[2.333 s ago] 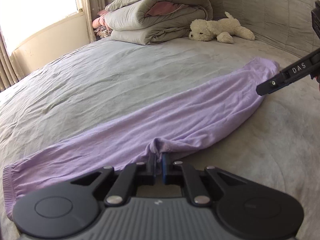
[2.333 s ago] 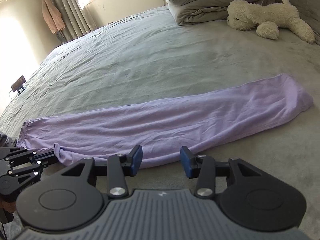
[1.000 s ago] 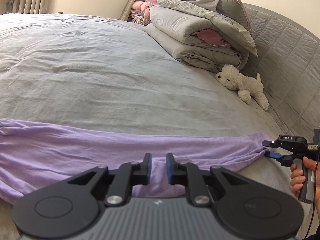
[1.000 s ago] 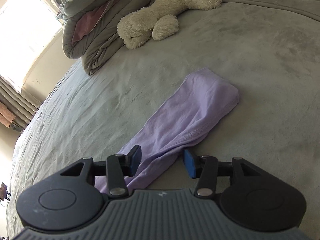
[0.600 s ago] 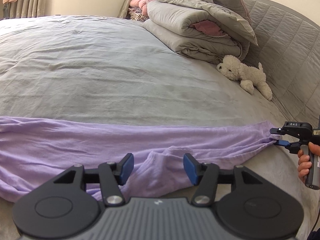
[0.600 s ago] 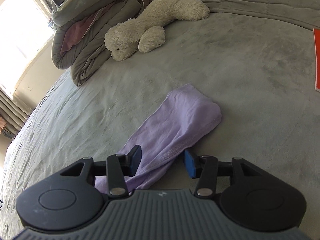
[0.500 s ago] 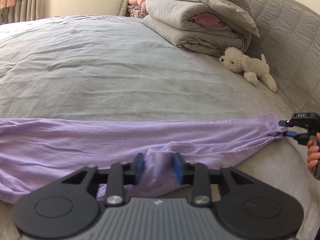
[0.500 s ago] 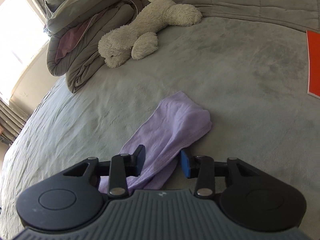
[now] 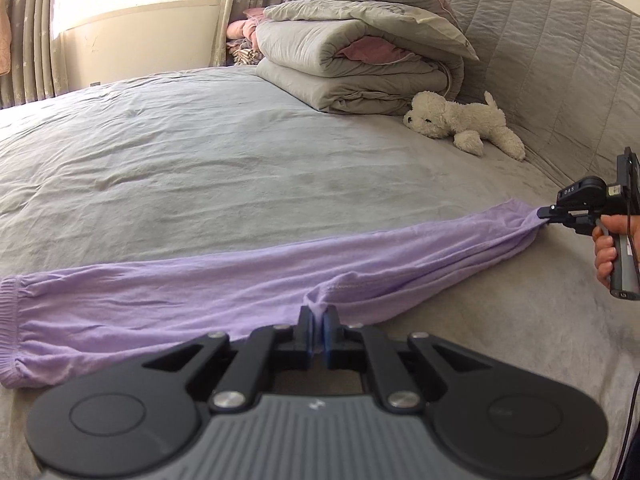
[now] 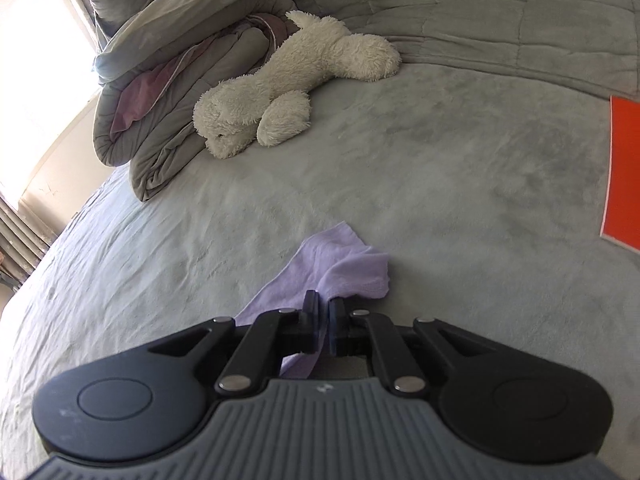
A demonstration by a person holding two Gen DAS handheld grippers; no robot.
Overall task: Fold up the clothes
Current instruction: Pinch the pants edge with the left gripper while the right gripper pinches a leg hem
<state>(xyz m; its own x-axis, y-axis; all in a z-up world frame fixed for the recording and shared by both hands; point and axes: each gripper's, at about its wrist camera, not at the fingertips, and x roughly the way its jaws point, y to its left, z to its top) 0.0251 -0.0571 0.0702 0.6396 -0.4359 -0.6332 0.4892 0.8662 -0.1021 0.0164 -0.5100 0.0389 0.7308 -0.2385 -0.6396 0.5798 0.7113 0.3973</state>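
Lilac knit is what you have in both tools: the purple garment [image 9: 248, 280] lies in a long narrow strip across the grey bedspread [image 9: 200, 152], folded lengthwise, with its ribbed cuff end on the far left and its other end drawn out to the right. Your left gripper [image 9: 319, 330] has its jaws pinched tight on the near edge of the cloth about midway along the strip, where a small peak of fabric with a stitched hem rises between the blue pads. Your right gripper [image 9: 546, 216] shows in the left wrist view at the right side, its black tips nipped onto the very corner of the garment, so the cloth gathers into pleats that run toward that point. Your right hand [image 9: 608, 242] wraps the tool's handle below it.

From the right wrist view, that same gripper [image 10: 323, 312] is closed down narrow on the cloth; the lilac end [image 10: 340, 264] bunches up just beyond the fingertips, and more of it trails back under the left finger. Between your two grips the fabric looks pulled fairly straight, though whether it is lifted clear of the bed there you cannot tell.

Farther off, a white plush dog [image 9: 460, 122] lies near the quilted headboard [image 9: 560, 60], just beside a stack of folded grey quilts [image 9: 360, 60]. An orange flat thing [image 10: 624, 172] sits at the right edge of the right wrist view.
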